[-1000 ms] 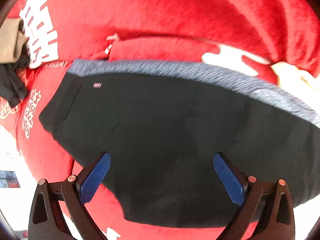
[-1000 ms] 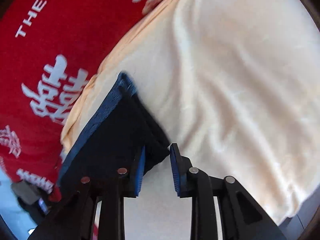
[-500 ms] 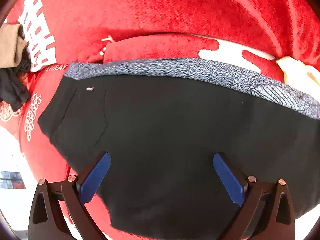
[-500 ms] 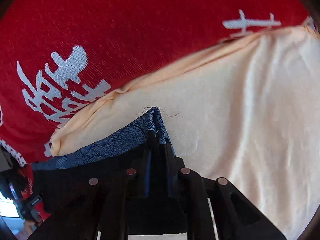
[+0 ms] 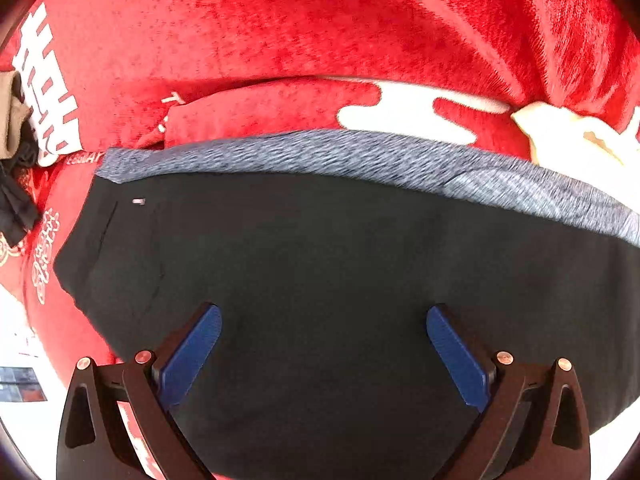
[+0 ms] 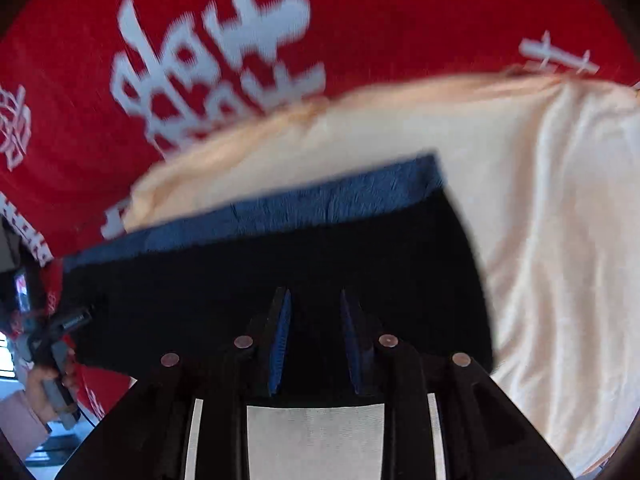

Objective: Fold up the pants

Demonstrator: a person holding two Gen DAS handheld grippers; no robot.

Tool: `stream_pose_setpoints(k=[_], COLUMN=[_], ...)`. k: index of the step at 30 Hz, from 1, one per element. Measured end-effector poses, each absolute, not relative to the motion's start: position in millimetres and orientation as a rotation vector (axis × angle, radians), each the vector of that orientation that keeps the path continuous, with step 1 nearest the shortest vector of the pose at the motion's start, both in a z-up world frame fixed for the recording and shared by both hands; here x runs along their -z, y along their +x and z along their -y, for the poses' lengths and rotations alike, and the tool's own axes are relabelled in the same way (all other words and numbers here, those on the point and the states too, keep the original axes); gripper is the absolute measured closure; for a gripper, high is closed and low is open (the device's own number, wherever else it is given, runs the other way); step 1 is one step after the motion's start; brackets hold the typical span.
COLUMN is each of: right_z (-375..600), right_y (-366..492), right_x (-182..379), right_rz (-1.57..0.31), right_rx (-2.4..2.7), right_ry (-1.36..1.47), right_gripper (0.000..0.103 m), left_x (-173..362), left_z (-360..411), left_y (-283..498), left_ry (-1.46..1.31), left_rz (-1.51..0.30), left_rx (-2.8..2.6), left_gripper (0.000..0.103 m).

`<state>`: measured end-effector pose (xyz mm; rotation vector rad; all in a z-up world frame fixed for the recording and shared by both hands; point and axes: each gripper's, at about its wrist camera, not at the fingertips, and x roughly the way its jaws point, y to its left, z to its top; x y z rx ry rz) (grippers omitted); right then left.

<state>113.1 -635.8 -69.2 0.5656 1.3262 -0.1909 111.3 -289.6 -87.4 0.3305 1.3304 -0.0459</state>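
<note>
Black pants (image 5: 340,264) spread flat across a red blanket (image 5: 320,40), filling the lower middle of the left wrist view. Grey-blue mottled waistband (image 5: 320,156) along the far edge, running from left to right and dipping toward the right. Small pale tag (image 5: 138,201) near the left end, just below the waistband, beside a faint pocket seam. In the right wrist view, same pants (image 6: 280,280) with the waistband (image 6: 320,204) ending at a corner on a cream cloth (image 6: 540,240); picture blurred.

Left claw (image 5: 323,344) wide open over the black fabric, blue pads (image 5: 188,356) well apart, nothing between them; contact with the cloth not possible to judge. Right claw (image 6: 314,340) parted by a narrow gap, blue pads (image 6: 280,344) on either side of dark fabric near the pants' near edge; impossible to tell whether cloth sits pinched between them or merely lies under them.

Large white characters (image 6: 216,64) printed on the red blanket (image 6: 400,20) beyond the cream cloth. More white lettering (image 5: 44,88) at the left of the left wrist view, next to a tan garment (image 5: 10,120) and a dark garment (image 5: 14,200) at the edge. Cream cloth (image 5: 572,140) peeking in at the far right, past the waistband. At the lower left of the right wrist view, a hand (image 6: 44,384) on a grey handle.
</note>
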Motion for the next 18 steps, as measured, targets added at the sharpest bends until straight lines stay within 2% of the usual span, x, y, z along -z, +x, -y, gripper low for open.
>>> stream_pose_setpoints(k=[2,8,11,18], right_z=[648,658,622,480], right_y=[102,77,78,129], right_x=[70,44,34,17], right_rz=[-1.267,-1.263,-1.256,-1.290], right_rx=[0.204,0.266,0.203,-0.048], right_ry=[0.640,0.763,0.789,0.724], right_gripper=[0.076,0.072,0.065,0.064], left_x=[84,66,57,41], left_z=[273,224,196,135], left_y=[109,106,111,155], left_ry=[0.339,0.301,0.296,0.294], left_rz=[-1.346,-1.347,-1.322,-1.233], left_rx=[0.037,0.029,0.055,0.117], left_gripper=[0.000,0.000,0.000,0.000])
